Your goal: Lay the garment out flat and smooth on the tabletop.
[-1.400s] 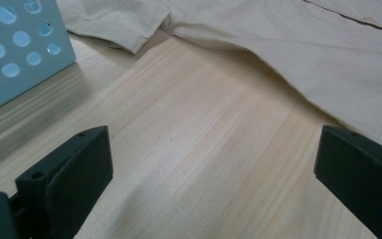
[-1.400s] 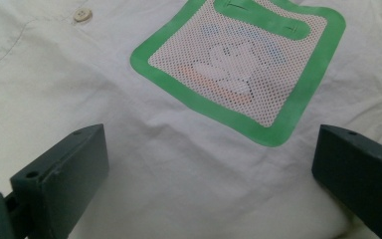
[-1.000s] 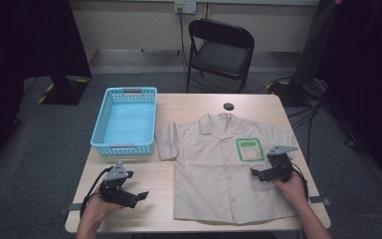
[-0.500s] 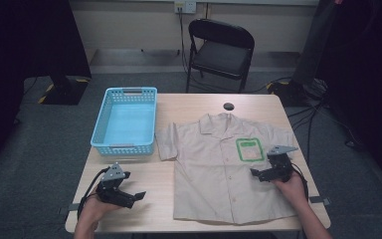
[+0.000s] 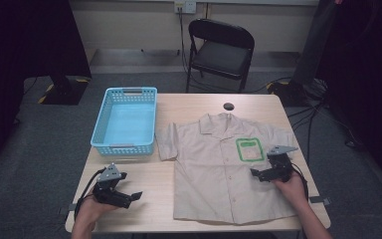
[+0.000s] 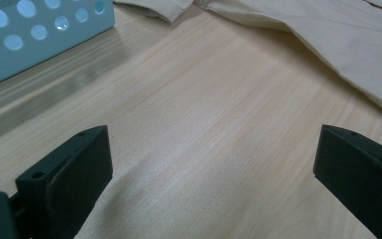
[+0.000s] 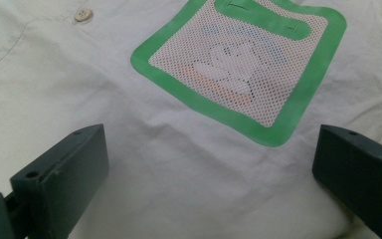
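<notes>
A beige shirt (image 5: 226, 169) lies flat, buttoned, at centre right of the table (image 5: 194, 102), beside a blue basket (image 5: 126, 122) at upper left. The right gripper (image 5: 256, 174) hangs over its green pocket (image 7: 243, 64), jaws wide; the left gripper (image 5: 135, 196) gapes over bare wood. Light, limp cloth, likely best pinched at a hem or sleeve.

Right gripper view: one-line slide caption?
Open right gripper poised over a beige shirt, facing its green-bordered mesh pocket.
</notes>
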### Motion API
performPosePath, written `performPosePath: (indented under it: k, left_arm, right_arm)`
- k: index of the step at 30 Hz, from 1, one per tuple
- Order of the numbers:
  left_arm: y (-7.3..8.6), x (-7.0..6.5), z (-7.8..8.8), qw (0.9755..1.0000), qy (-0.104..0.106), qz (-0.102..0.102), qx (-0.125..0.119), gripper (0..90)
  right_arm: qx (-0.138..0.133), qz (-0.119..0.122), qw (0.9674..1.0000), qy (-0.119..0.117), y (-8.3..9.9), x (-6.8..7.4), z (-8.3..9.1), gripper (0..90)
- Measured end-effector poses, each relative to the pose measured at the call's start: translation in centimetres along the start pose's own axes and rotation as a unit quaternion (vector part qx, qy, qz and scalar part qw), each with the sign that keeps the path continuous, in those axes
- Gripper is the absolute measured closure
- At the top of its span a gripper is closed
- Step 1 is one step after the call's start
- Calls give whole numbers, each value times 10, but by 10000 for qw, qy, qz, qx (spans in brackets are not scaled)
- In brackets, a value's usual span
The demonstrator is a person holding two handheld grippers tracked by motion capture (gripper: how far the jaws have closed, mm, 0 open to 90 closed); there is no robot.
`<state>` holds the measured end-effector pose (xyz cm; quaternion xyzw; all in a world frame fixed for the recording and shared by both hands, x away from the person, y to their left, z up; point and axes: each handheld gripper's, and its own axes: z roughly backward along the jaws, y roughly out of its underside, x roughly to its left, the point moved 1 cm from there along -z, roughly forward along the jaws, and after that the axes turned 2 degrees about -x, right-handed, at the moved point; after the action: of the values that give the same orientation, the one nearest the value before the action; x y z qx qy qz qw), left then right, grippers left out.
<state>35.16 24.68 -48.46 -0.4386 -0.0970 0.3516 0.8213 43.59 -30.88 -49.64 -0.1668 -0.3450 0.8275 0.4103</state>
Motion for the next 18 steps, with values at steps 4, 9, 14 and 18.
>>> performPosePath:
  k: [4, 9, 14, 18]
  left_arm:
    - [2, 1, 1, 10000, -21, 23, 1, 15]
    - [4, 3, 1, 10000, -31, 41, 16, 16]
    - [7, 5, 2, 9999, -44, 88, 24, 17]
    - [9, 7, 2, 9999, -70, 90, 40, 17]
  right_arm:
    - [0, 2, 10000, -1, 0, 0, 0, 4]
    - [0, 0, 10000, -3, 0, 0, 0, 3]
    - [0, 1, 10000, -4, 0, 0, 0, 3]
    - [0, 0, 10000, -4, 0, 0, 0, 3]
